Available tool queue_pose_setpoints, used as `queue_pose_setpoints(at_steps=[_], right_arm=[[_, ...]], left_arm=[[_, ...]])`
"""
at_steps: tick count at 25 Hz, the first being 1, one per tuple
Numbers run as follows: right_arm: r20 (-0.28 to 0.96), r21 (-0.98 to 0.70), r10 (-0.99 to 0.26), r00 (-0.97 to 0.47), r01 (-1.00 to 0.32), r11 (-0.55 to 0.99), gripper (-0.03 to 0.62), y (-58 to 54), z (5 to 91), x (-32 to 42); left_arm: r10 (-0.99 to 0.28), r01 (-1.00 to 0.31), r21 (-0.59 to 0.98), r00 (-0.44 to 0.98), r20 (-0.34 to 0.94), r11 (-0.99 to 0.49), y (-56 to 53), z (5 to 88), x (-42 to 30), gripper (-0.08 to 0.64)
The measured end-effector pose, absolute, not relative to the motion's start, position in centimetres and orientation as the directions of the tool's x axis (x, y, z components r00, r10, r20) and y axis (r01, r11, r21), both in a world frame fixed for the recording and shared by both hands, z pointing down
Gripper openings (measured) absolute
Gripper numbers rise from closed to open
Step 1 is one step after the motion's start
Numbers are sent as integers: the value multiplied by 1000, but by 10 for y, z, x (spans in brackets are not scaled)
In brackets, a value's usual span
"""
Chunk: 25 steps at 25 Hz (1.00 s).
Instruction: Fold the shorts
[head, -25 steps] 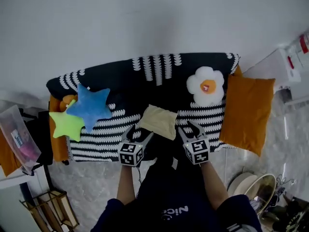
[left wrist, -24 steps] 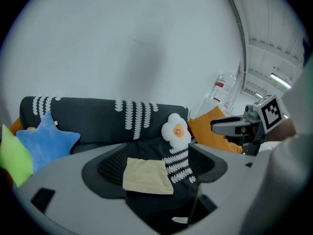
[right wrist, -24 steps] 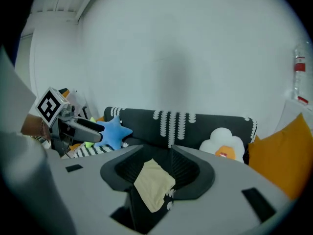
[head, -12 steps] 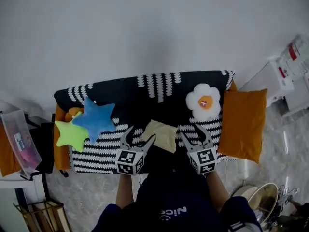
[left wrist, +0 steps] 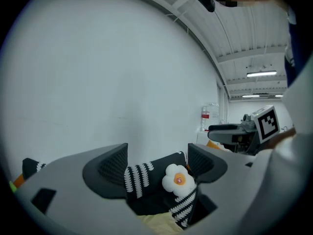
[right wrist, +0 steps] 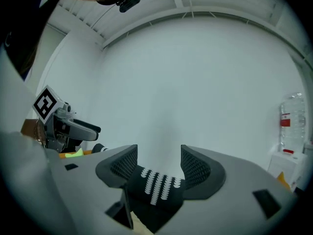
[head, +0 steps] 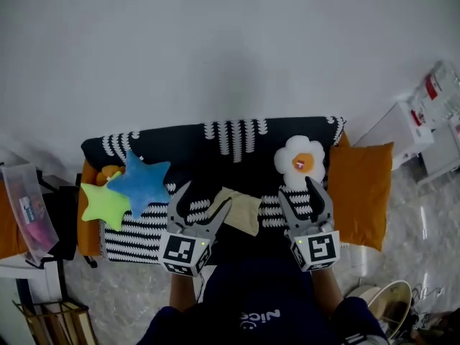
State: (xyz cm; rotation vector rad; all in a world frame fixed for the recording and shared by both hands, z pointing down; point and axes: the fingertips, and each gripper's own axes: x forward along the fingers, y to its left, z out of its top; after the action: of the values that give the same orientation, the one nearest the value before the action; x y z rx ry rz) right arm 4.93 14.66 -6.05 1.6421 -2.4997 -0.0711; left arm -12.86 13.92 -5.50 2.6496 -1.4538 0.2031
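Evidently the folding itself is all but done. The shorts (head: 237, 208) lie as one small, compact pale-yellow packet on the striped throw (head: 144, 237) that covers the sofa (head: 237, 136), to the left of the fried-egg cushion (head: 300, 160) and a little nearer the person than it. No loose leg or waistband sticks out. The packet is small in the head view, though, and one corner sits behind a jaw, so how square its edges are cannot be judged. At most a tidying touch seems to be left.

The left hand-held gripper (head: 203, 201) is held left of the fried-egg cushion, over the near-left corner of the shorts. Its jaws are wide apart with nothing between them. Its own view shows only the sofa back and the cushion through the gap, with the shorts a pale patch low beneath the jaws.

The right hand-held gripper (head: 298, 196) is just in front of the fried-egg cushion, on the person's side. Its jaws have just been opening and stand apart, empty. The shorts lie between the two grippers and below them, and neither appears to touch them.
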Motion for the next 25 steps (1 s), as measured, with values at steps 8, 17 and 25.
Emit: queue_pose_setpoints(at_steps=[8,17,25], right_arm=[[84,177,-903,-421,-886,429,280,146,-73,46],[17,141,-892,-452,-882,450,9,142,-80,44],[7,107,-896,-444,-890,442,8,129,-80,53]], left_arm=[[-851,-857,93,514,108,-506,143,-69,-122,291],[-878,-872,131,478,24,-471,144,-79,-125,2],[-898,-895,87,441,21,-437,135,-87,-126,2]])
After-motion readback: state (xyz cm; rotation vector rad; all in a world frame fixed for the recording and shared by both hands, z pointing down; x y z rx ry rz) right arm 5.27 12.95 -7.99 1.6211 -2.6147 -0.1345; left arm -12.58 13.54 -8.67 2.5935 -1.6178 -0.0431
